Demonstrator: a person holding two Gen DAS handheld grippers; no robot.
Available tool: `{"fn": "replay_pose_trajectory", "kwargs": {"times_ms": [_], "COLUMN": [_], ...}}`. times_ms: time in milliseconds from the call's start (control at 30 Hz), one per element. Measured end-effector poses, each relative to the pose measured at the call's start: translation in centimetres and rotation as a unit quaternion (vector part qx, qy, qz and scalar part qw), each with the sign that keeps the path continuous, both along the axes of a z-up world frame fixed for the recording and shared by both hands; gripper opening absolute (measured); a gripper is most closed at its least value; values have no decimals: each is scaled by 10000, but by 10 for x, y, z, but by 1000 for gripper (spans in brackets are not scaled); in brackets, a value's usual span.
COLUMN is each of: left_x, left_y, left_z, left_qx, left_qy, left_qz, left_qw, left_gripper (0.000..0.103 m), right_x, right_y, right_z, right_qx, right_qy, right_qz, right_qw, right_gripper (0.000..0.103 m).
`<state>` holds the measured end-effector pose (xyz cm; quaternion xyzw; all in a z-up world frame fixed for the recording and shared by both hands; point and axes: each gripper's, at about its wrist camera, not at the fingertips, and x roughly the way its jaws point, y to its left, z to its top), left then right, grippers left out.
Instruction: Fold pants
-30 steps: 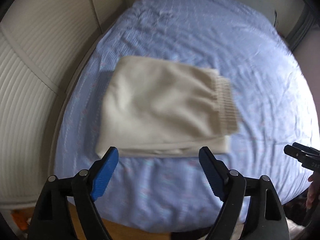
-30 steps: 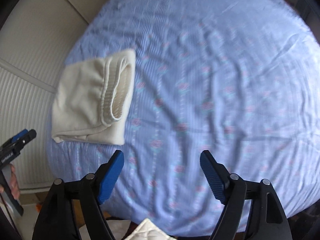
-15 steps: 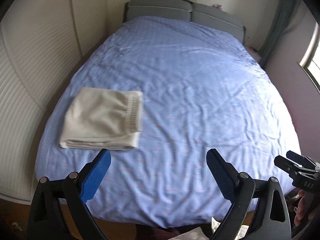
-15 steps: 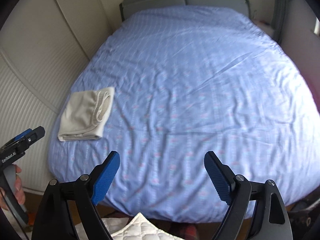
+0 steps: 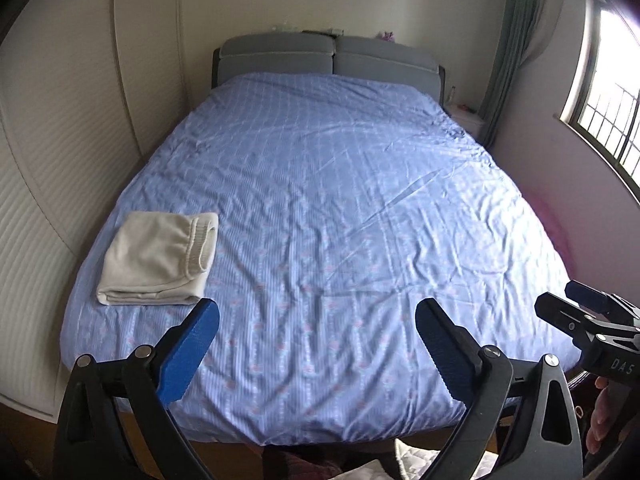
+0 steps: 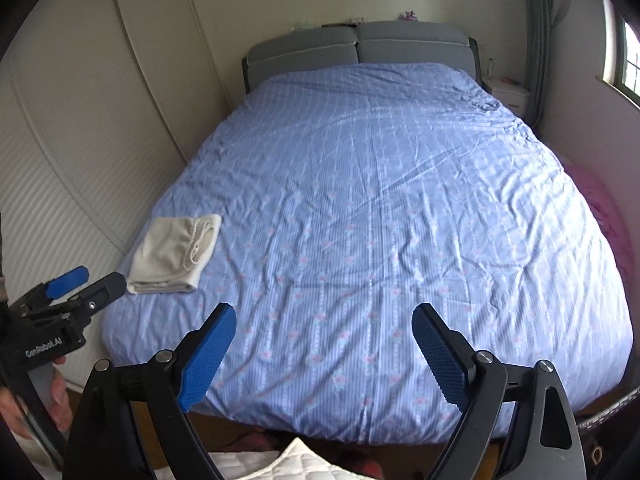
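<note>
The cream pants (image 5: 158, 258) lie folded into a compact rectangle near the front left corner of the bed, waistband facing right. They also show in the right wrist view (image 6: 174, 256). My left gripper (image 5: 318, 312) is open and empty, held back above the foot of the bed, to the right of the pants. My right gripper (image 6: 324, 318) is open and empty, also above the foot of the bed. Each gripper shows at the edge of the other's view, the right one (image 5: 588, 312) and the left one (image 6: 76, 288).
The bed (image 5: 340, 208) has a wrinkled blue patterned cover and a grey headboard (image 5: 328, 56). White ribbed wardrobe doors (image 5: 52, 168) run along the left. A window (image 5: 604, 92) and curtain are on the right. White quilted cloth (image 6: 304, 464) lies on the floor below.
Both grippers have pulled back and up from the bed, open throughout. The folded pants now look smaller and farther away, and the whole bed and headboard have come into view.
</note>
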<state>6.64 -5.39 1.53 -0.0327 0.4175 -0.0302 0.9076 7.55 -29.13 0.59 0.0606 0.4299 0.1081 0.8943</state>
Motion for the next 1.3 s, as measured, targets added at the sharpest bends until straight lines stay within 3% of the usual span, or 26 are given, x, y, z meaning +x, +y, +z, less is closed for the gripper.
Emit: {"fn": "replay_pose_trajectory", "kwargs": {"times_ms": [300, 1000, 1300], "left_x": [-11, -10, -12], "left_y": [-24, -58, -63], "left_z": [21, 42, 44], "left_qx": [65, 283, 227], "left_qy": [-245, -590, -558], "left_qz": [-100, -451, -569], "left_qw": [9996, 9968, 9966], "left_gripper": [102, 103, 103], "right_x": [-21, -31, -36], "right_y": [-19, -40, -46], "right_z": [20, 37, 40], "right_qx": [-55, -204, -187], "right_qy": [-396, -835, -871], "right_qz": [-93, -392, -434], "right_qw": [9992, 9955, 9951], "right_gripper": [91, 91, 91]}}
